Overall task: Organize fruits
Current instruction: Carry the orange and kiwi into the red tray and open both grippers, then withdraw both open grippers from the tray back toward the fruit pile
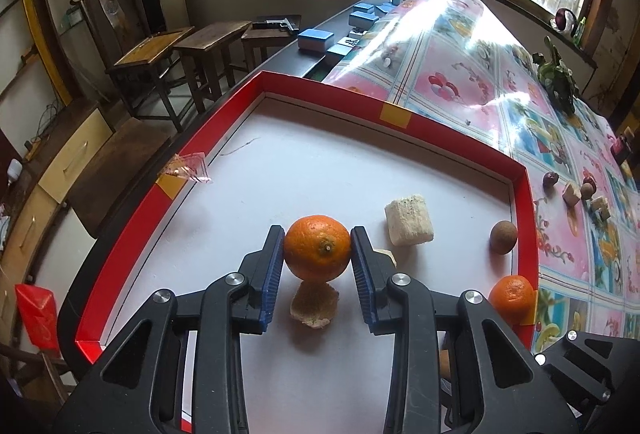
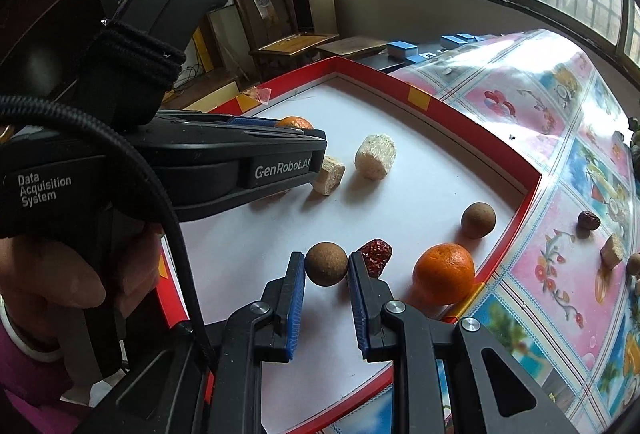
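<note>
My left gripper (image 1: 317,248) is shut on an orange (image 1: 317,248) and holds it just above the white floor of the red-walled tray (image 1: 352,102). A dried peel piece (image 1: 314,304) lies under it. My right gripper (image 2: 326,264) is shut on a brown round fruit (image 2: 326,264) inside the same tray (image 2: 424,102). A red date (image 2: 375,256), a second orange (image 2: 443,273), another brown ball (image 2: 478,220) and two pale sugarcane chunks (image 2: 375,156) lie in the tray. The left gripper body (image 2: 240,158) crosses the right wrist view.
A floral plastic cloth (image 1: 472,82) covers the table right of the tray, with a red date (image 2: 589,220), a cane chunk (image 2: 612,252) and other small fruits (image 1: 588,190) on it. Blue boxes (image 1: 316,38) and wooden stools (image 1: 208,46) stand beyond.
</note>
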The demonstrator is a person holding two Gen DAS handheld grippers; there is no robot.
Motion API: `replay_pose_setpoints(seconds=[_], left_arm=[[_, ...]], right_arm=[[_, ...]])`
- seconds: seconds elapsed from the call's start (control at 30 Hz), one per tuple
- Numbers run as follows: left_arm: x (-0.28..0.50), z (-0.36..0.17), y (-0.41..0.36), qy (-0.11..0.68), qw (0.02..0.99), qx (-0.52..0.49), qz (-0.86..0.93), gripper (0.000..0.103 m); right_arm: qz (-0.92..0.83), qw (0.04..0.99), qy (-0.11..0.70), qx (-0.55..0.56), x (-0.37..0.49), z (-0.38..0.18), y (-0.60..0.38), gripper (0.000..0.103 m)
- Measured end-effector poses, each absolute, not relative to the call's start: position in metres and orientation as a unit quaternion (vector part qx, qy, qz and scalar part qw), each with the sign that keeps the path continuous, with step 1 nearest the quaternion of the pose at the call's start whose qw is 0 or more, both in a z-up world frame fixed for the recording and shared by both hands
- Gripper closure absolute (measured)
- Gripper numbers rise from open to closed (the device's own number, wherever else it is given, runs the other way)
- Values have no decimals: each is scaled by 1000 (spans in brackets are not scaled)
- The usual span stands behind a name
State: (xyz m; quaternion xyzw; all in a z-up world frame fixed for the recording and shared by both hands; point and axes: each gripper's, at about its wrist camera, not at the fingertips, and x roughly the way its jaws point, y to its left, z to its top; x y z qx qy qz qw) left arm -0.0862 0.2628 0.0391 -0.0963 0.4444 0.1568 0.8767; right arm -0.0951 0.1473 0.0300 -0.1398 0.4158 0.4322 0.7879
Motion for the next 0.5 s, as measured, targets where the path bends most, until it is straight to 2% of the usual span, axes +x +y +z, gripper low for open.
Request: replay_pose_setpoints(seconds=[0.1, 0.23, 0.33, 0.5], left_arm=[[-86, 37, 264, 450, 873, -101, 156, 66], [-89, 40, 264, 447, 875, -101, 155, 64], [-91, 46, 264, 437, 881, -105, 150, 39], [-95, 55, 262, 428, 885, -97, 156, 38]], right_arm=[[436, 786, 418, -133, -96, 31, 145, 80], [437, 787, 415, -134, -100, 34, 140, 77], [434, 790, 414, -127, -100, 38, 132, 77], [419, 801, 412, -111, -96, 45, 109, 74]])
